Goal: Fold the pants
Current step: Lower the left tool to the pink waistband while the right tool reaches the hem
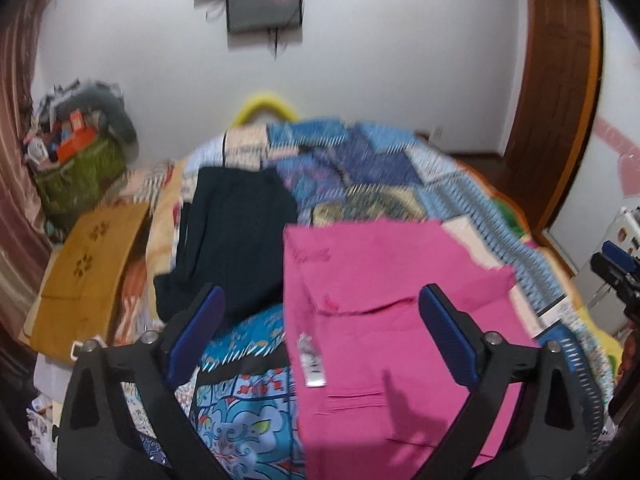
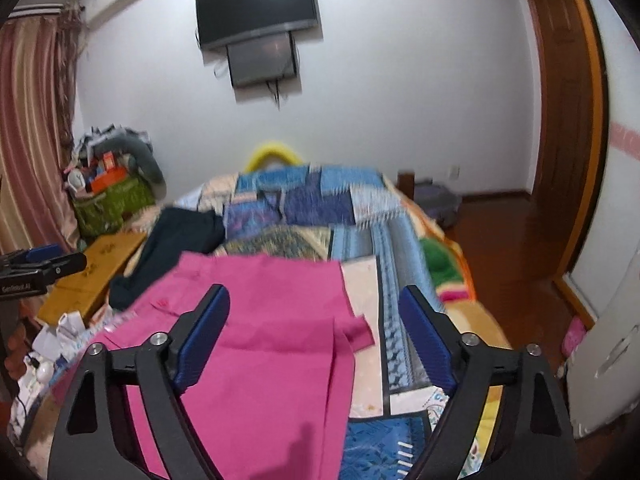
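Observation:
Pink pants [image 1: 380, 300] lie spread flat on the patchwork bedspread [image 1: 380, 168], a white label showing on the waistband. They also show in the right wrist view [image 2: 260, 320]. My left gripper [image 1: 320, 304] is open and empty, hovering above the pants' left part. My right gripper [image 2: 314, 308] is open and empty, above the pants' right edge and the bedspread [image 2: 304, 196]. The right gripper shows at the far right of the left wrist view [image 1: 616, 268]; the left gripper shows at the left edge of the right wrist view [image 2: 40, 268].
A dark navy garment [image 1: 232, 236] lies left of the pink pants. A brown paper bag [image 1: 92, 264] and a green bag of clutter [image 1: 76, 172] stand at the left. A TV [image 2: 256, 4] hangs on the far wall. A wooden door [image 2: 564, 100] is at right.

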